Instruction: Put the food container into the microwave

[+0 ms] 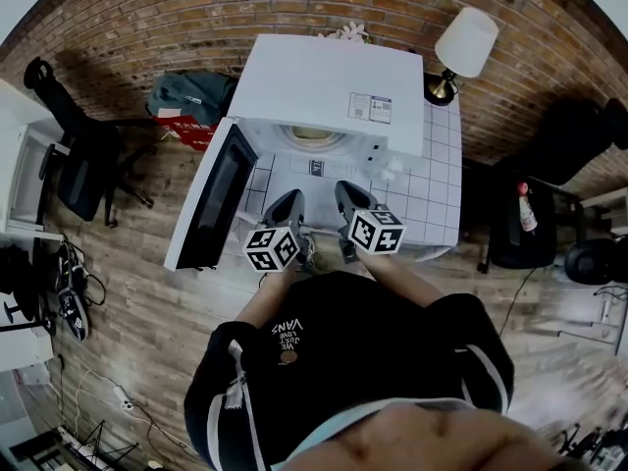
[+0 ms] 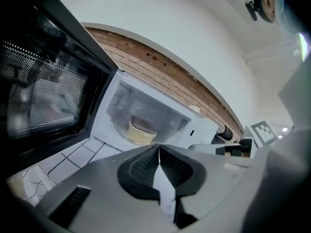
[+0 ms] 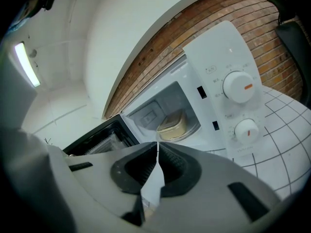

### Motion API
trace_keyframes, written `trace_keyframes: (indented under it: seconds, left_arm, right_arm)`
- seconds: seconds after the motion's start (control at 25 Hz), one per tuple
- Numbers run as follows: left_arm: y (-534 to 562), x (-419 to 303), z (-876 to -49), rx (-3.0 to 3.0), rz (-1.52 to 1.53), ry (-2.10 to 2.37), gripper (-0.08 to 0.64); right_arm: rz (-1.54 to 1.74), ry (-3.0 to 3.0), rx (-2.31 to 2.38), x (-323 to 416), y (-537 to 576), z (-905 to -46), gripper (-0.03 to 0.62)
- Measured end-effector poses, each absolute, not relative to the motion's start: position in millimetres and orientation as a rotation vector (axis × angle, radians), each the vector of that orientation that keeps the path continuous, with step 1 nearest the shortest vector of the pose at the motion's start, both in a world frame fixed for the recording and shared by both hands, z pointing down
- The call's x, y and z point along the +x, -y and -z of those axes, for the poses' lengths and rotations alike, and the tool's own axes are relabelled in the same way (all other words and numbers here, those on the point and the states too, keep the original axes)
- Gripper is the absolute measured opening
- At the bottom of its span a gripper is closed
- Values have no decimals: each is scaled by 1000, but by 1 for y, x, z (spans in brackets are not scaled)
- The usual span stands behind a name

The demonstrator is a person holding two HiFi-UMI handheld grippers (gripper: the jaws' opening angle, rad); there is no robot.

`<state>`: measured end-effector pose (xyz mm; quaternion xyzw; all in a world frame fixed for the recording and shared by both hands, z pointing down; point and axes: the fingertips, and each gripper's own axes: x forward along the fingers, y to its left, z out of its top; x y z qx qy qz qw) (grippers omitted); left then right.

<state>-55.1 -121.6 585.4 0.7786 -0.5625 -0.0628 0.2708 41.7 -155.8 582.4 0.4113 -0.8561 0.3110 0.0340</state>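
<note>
Cream plastic food container (image 3: 172, 126) sits inside the open white microwave (image 1: 324, 86): looks light, stiff, slick, so take it by the rim. Fingers pressed together, empty, on left gripper (image 2: 158, 148) and right gripper (image 3: 157, 145).

Food container (image 2: 141, 130) inside open microwave (image 2: 105, 125), beyond left gripper (image 2: 158, 148), jaws together.

The microwave door (image 1: 211, 204) stands swung open to the left, leaving the cavity (image 3: 148, 115) mouth open to frontal approach. The food container (image 2: 141, 129) occupies the turntable (image 3: 196, 128) centre; the control panel (image 3: 233, 106) bounds the opening's right side.
</note>
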Motion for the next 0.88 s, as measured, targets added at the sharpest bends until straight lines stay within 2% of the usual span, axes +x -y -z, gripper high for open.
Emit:
trace_keyframes:
  seconds: [0.88]
  left_arm:
    - [58, -20, -587, 2102, 134, 1535, 14]
  right_arm:
    - [-963, 2638, 1223, 76, 93, -590, 11]
